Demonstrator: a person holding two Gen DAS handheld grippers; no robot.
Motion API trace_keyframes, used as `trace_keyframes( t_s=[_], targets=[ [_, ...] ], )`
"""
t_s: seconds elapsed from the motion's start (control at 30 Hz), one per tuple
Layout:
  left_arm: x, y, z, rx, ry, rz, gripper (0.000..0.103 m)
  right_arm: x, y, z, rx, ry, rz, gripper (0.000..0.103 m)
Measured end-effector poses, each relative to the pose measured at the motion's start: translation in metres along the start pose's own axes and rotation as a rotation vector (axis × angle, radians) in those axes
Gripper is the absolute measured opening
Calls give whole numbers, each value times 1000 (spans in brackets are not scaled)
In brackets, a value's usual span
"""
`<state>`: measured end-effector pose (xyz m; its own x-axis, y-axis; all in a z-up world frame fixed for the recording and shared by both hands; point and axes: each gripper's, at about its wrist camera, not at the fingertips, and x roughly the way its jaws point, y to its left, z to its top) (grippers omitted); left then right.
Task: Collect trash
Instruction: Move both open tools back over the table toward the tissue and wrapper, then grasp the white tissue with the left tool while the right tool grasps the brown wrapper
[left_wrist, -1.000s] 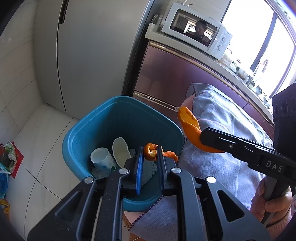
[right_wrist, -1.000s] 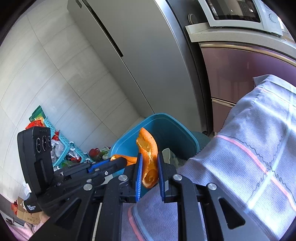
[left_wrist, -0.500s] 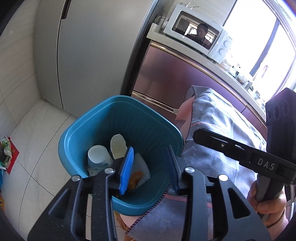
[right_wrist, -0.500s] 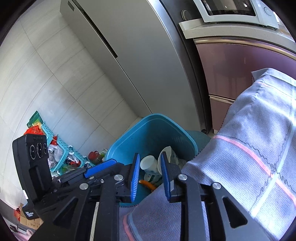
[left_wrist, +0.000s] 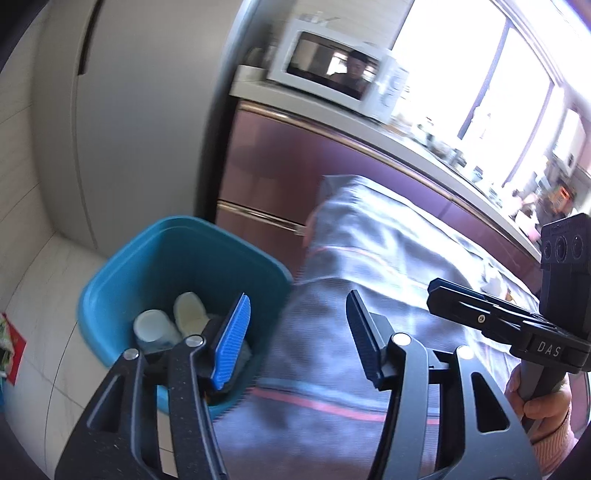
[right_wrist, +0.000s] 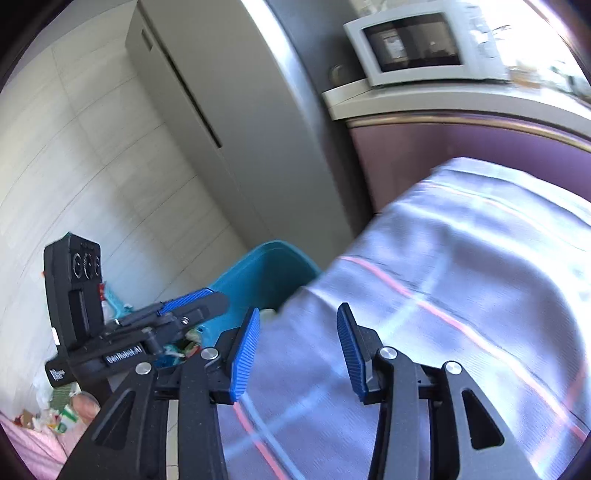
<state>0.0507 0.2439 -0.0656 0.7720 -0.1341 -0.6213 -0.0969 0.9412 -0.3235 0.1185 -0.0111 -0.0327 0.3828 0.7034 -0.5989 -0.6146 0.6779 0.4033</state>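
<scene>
Both frames are motion-blurred, so I report only what reads clearly. My left gripper (left_wrist: 297, 325) stands with its jaws well apart and nothing between them; they have just been opening. It hangs over the corner of the tabletop, which is covered by a grey-blue checked cloth (left_wrist: 376, 258) with pink lines, the blue-padded jaw over the bin and the dark one over the cloth. My right gripper (right_wrist: 297, 339) likewise has its jaws apart and empty, and they too have just been opening; it is above the same cloth near that corner. The teal bin (left_wrist: 110, 288) sits on the floor directly against the corner of the tabletop, with the cloth's hanging edge meeting its rim. Inside it, from the left wrist view, I see a white cup (left_wrist: 151, 330) lying beside a pale curved piece (left_wrist: 190, 312), possibly a shell or a second cup; the blur does not let me tell which. A darker mass lies under the blue pad, which I cannot identify. In the right wrist view only the bin's far wall and a scrap of pale content show past the cloth. The person's right hand (left_wrist: 543, 402) grips the handle of the right gripper at the right side of the left view. A fridge (left_wrist: 147, 110) stands behind the bin, and a white microwave (right_wrist: 417, 40) sits on the counter beyond the tabletop.
</scene>
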Motion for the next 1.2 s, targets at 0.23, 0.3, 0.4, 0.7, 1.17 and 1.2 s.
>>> trace_keyframes(
  t_s=[0.23,0.3,0.4,0.7,1.17,1.2],
  targets=[
    [19,-58,1,97,42,-103,54,-59,-45,-29,78,-61,-131,42],
    [24,-77,0,129,55,-132,54,-77,-60,-36,105,-80,-171,42],
    [33,-109,1,187,76,-183,55,-107,-84,-47,151,-120,-240,46],
    [74,-212,-1,327,164,-341,57,-177,-153,-74,307,-226,-460,57],
    [155,-316,7,447,256,-363,60,-204,-230,-86,411,-187,-576,79],
    [161,-321,8,447,263,-359,60,-202,-233,-86,413,-179,-578,79]
  ],
)
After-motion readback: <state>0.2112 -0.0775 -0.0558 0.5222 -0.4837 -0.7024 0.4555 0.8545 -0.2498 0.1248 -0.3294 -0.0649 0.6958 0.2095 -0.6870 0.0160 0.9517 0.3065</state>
